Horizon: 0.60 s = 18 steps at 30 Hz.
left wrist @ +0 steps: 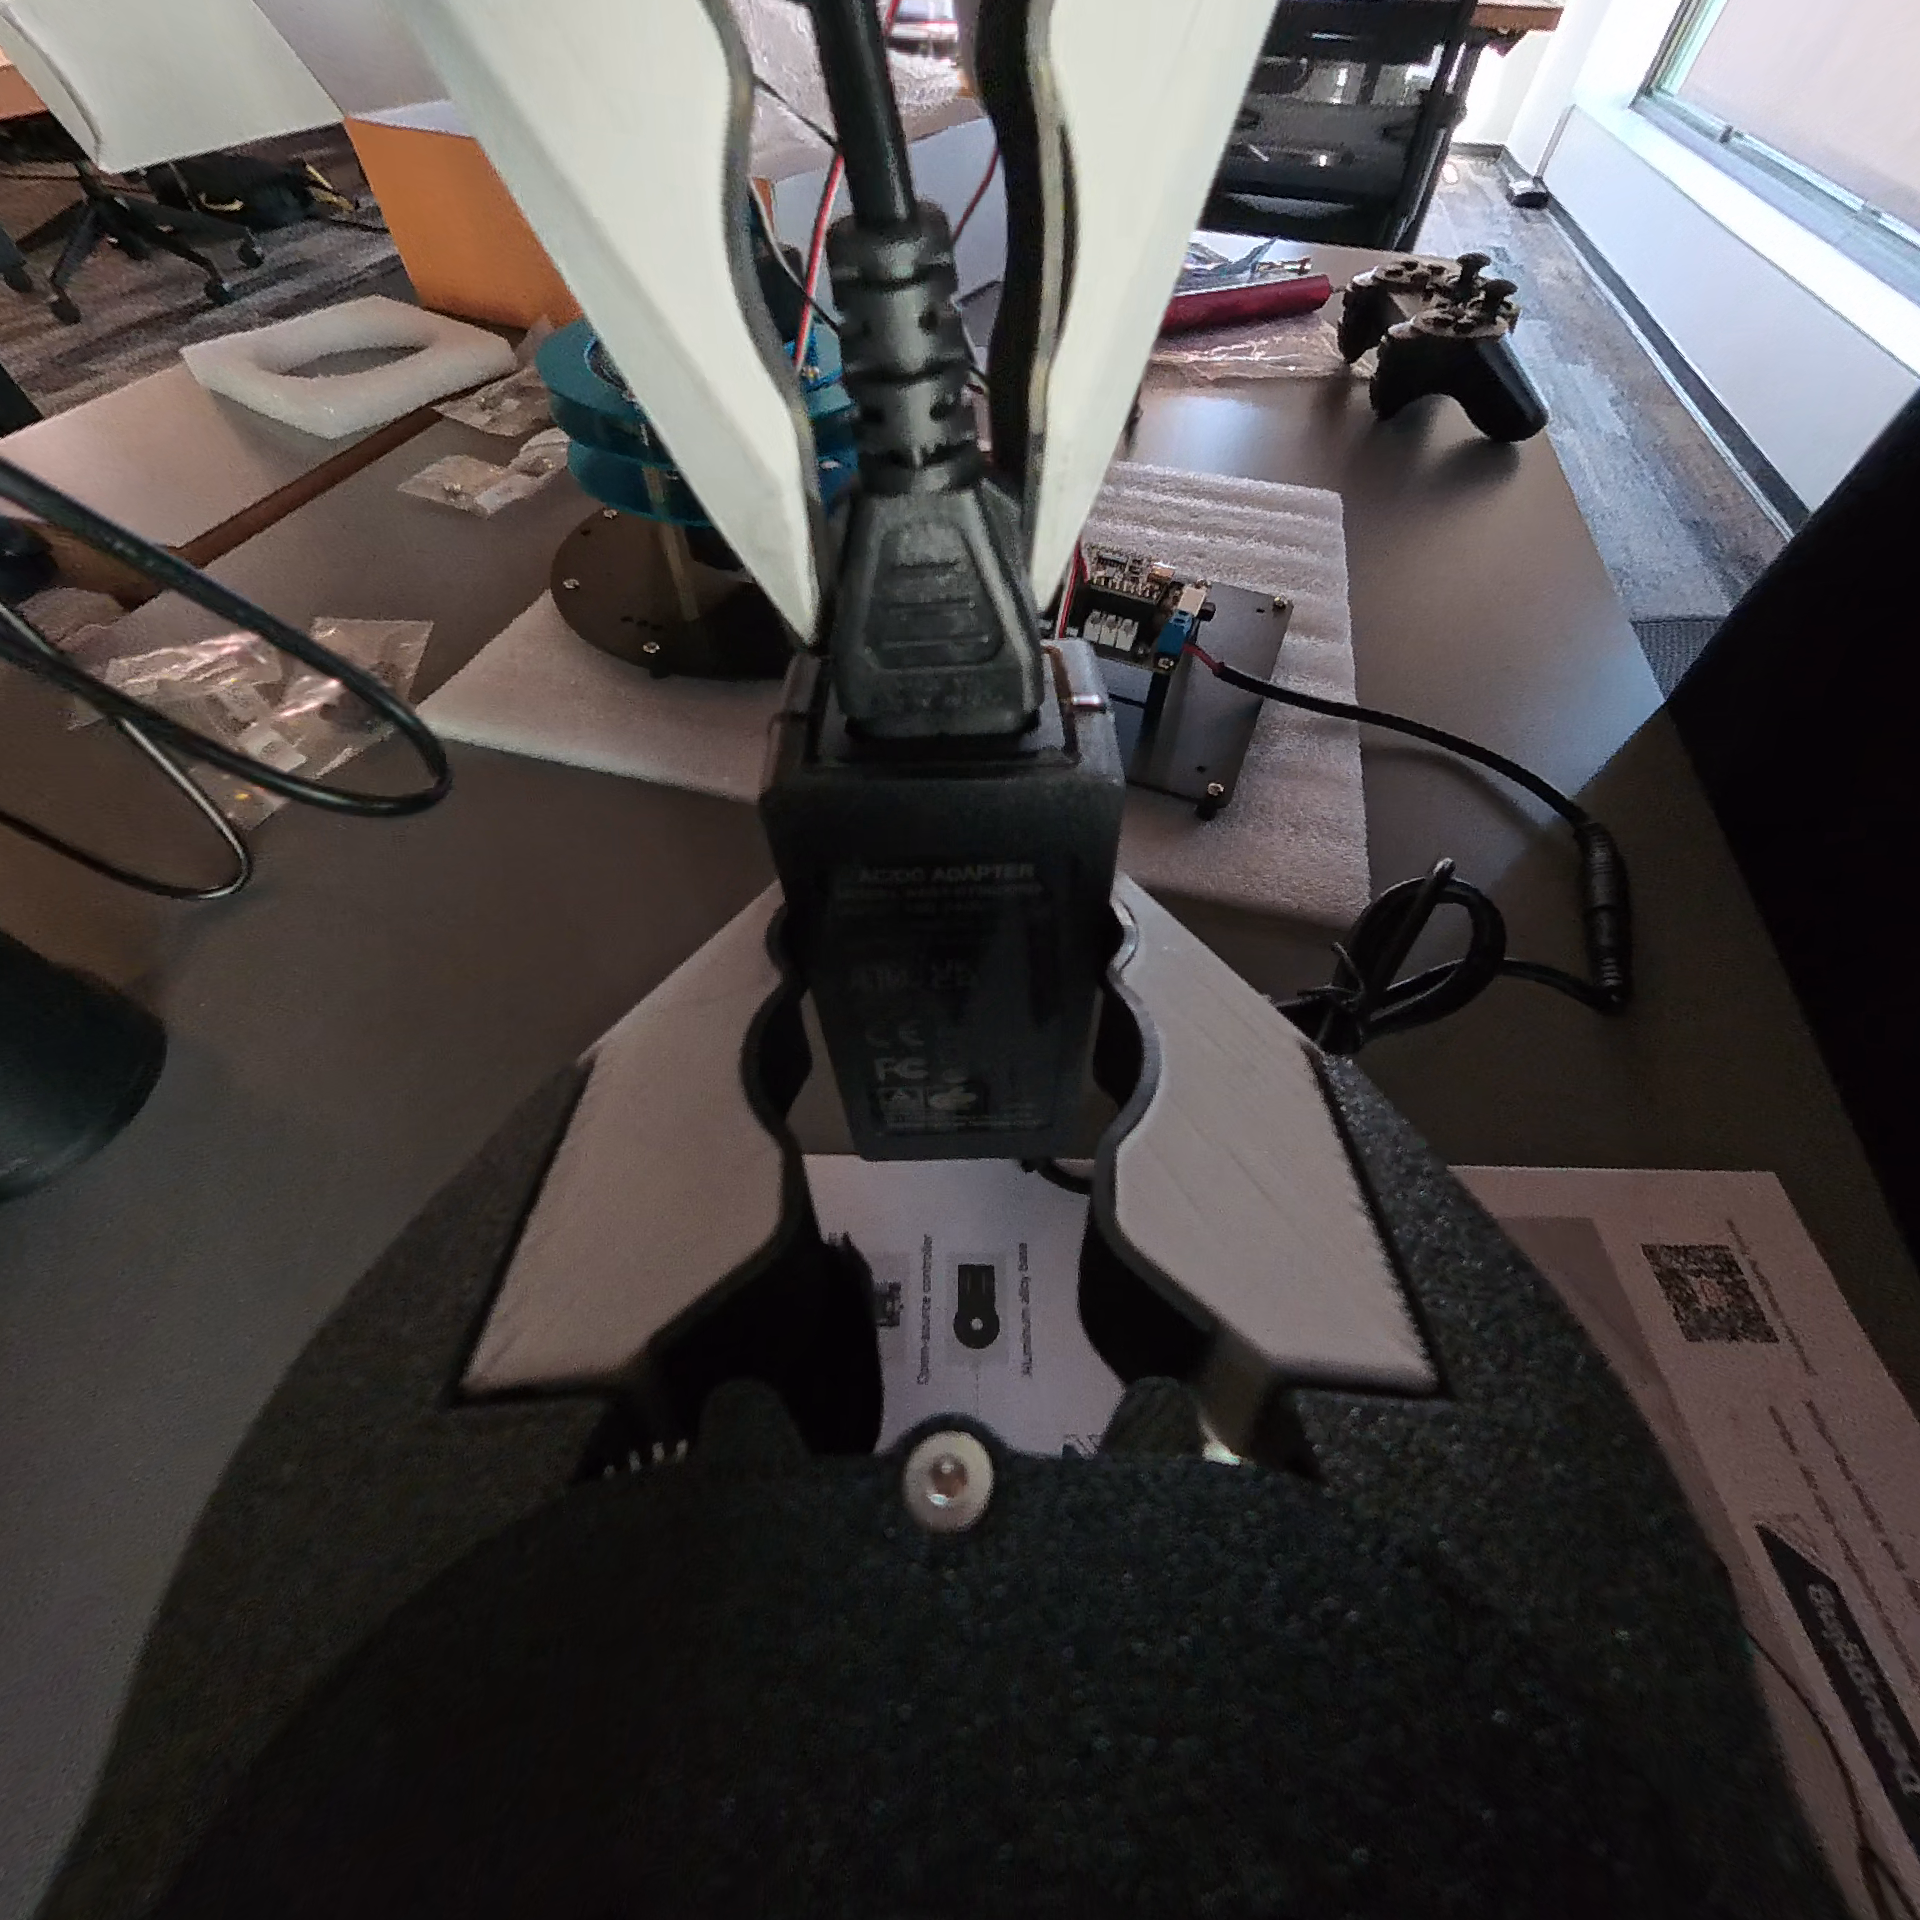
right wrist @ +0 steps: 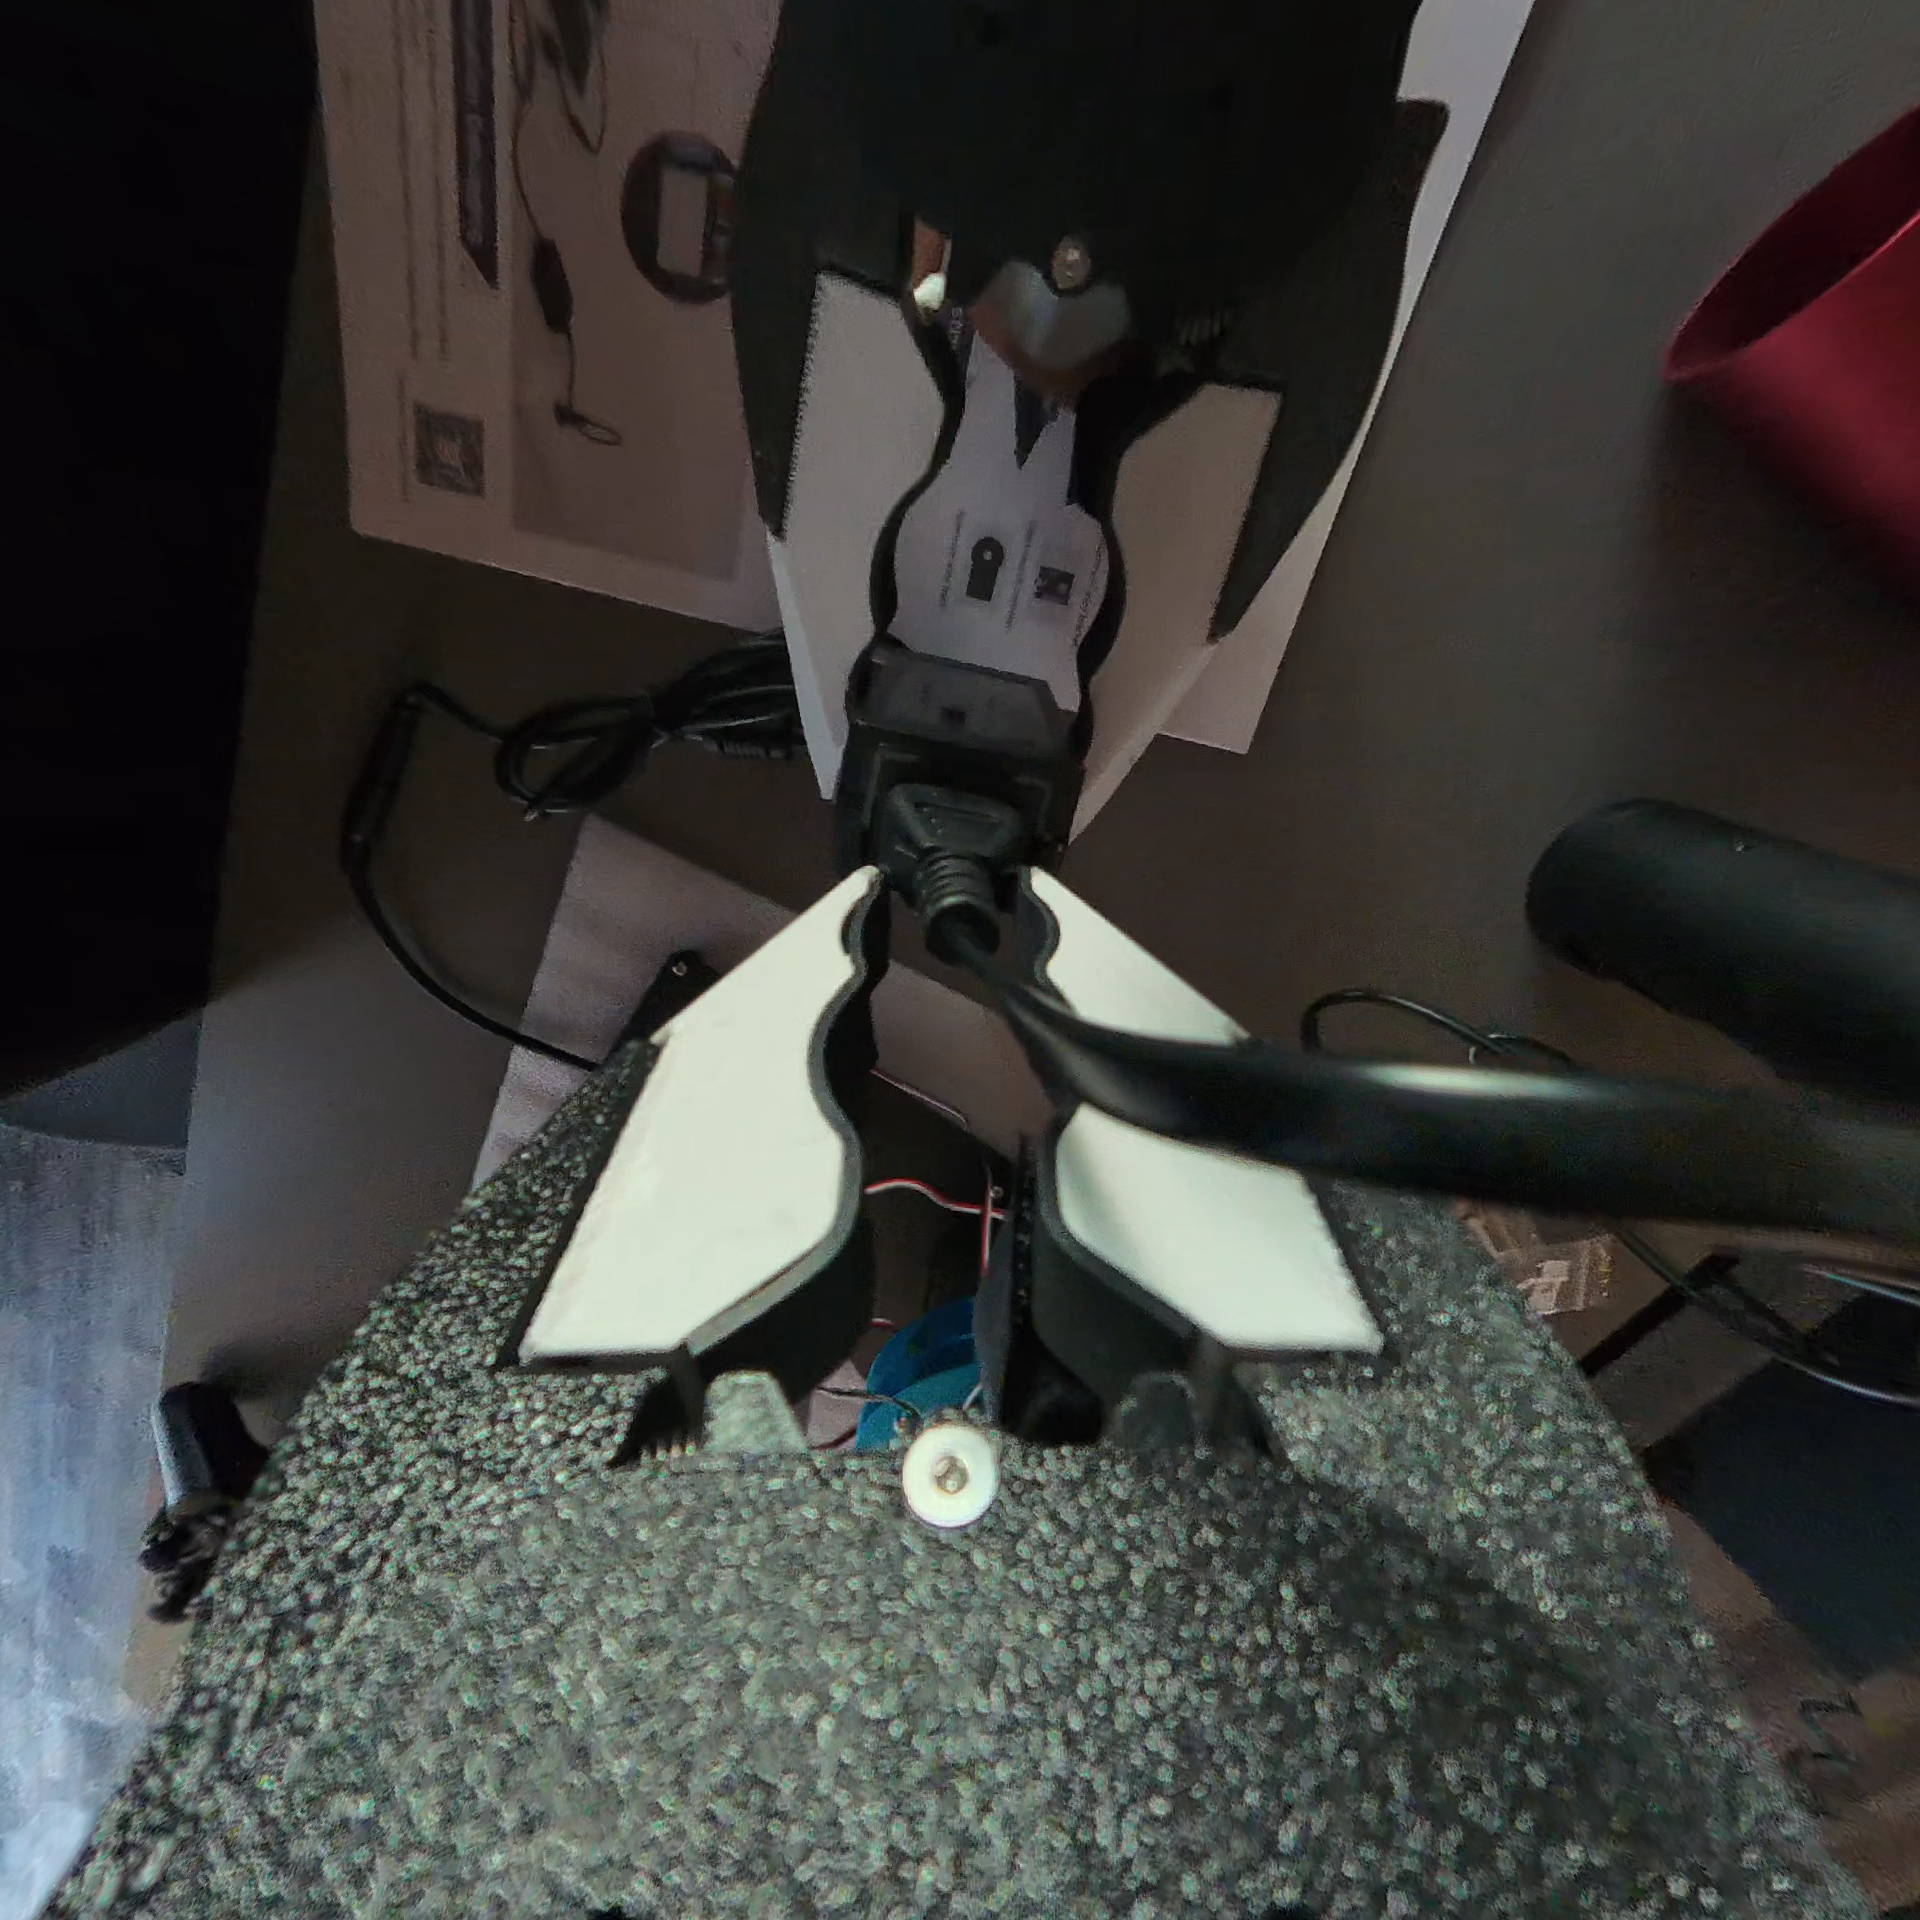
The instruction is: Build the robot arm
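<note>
left gripper (left wrist: pixel 951 935) clamped on black rectangular power adapter brick (left wrist: pixel 940 935), white fingers (left wrist: pixel 665 1164) pressing both its sides above printed paper sheet (left wrist: pixel 1704 1382). right gripper (right wrist: pixel 956 883) at 12 o'clock, closed around ribbed black plug (right wrist: pixel 951 847) seated in brick's top socket; thick black cord (right wrist: pixel 1351 1101) trailing off toward 3 o'clock in right wrist view. matte casing, pale printed markings on face, blurred. thin coiled black cable (left wrist: pixel 1403 956) at 3 o'clock on grey table (left wrist: pixel 468 987). black game controller (left wrist: pixel 1444 343) at 1 o'clock. brick's lower end hidden behind fingers; cord's far end cut off.
</note>
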Motion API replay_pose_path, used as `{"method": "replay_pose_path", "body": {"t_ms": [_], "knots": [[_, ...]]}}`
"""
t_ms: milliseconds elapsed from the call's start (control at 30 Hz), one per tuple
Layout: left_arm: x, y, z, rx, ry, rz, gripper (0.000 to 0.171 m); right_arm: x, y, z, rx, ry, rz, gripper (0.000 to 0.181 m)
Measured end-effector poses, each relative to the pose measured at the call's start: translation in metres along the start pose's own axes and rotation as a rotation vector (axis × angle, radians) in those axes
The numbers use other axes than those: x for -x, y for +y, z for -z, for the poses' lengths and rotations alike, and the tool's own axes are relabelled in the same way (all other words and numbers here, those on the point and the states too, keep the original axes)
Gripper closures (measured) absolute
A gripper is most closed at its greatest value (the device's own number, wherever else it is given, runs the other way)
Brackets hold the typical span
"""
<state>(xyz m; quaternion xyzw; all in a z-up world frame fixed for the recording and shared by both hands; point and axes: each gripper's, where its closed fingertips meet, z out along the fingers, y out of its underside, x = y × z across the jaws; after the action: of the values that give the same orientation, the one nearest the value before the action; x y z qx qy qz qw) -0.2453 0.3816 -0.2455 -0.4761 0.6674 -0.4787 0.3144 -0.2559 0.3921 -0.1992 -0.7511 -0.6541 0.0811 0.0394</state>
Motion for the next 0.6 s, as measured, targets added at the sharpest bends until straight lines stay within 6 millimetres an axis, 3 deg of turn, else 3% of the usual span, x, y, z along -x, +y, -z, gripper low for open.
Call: {"method": "replay_pose_path", "body": {"t_ms": [300, 433, 500, 600], "knots": [[0.007, 0.003, -0.001, 0.015, 0.000, 0.084, 0.118, -0.016, 0.004, -0.007, 0.009, 0.094, -0.063, 0.163], [0.005, 0.002, -0.001, 0.005, -0.007, 0.064, 0.118, -0.011, 0.005, -0.003, -0.005, 0.018, -0.032, 0.161], [0.005, 0.001, -0.001, 0.003, -0.013, 0.055, 0.118, -0.010, -0.003, 0.002, -0.062, -0.030, -0.072, 0.144], [0.005, 0.001, -0.001, 0.003, -0.014, 0.050, 0.118, -0.003, -0.008, 0.004, -0.106, -0.123, -0.118, 0.147]]}}
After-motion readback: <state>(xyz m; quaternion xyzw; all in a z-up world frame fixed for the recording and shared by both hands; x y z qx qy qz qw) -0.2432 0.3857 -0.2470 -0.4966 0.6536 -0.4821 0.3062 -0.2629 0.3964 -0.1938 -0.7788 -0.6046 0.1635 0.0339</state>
